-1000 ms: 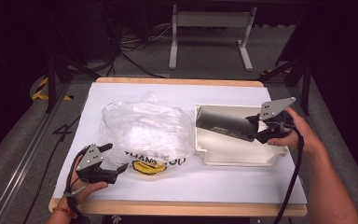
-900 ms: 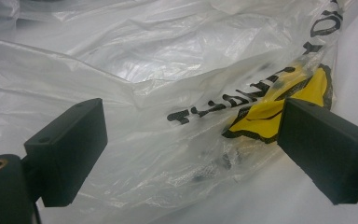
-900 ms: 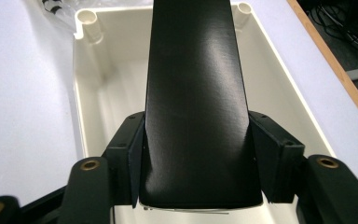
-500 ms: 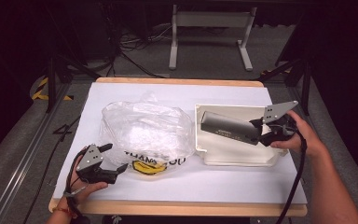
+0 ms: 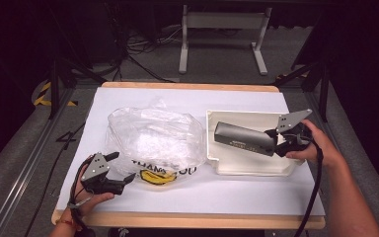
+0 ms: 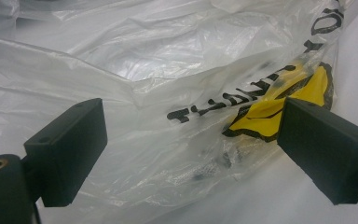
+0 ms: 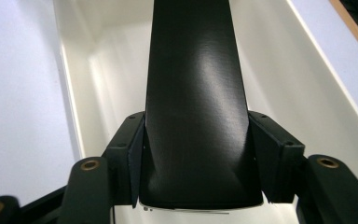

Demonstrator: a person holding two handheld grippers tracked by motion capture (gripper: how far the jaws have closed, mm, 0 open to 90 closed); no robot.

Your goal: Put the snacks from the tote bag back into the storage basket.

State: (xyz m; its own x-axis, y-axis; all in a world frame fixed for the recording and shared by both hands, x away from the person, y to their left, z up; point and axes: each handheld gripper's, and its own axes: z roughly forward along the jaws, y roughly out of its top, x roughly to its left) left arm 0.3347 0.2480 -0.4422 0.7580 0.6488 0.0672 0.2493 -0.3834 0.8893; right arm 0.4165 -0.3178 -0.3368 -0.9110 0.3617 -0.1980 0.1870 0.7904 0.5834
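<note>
R gripper (image 5: pixel 275 142) clamps the dark box (image 5: pixel 243 138) by one end, held over the tray (image 5: pixel 249 168). L gripper (image 5: pixel 121 170) gapes, nothing in it, by the bag (image 5: pixel 153 138). Risk: end-only grip, so box could sag or twist out.

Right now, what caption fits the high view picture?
Right gripper holds a dark box over the white tray.

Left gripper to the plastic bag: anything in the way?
Nothing visible. The left gripper sits on the white table cover with open jaws right at the near edge of the plastic bag; its own view shows the crumpled film directly ahead between the jaws, no object in front.
</note>
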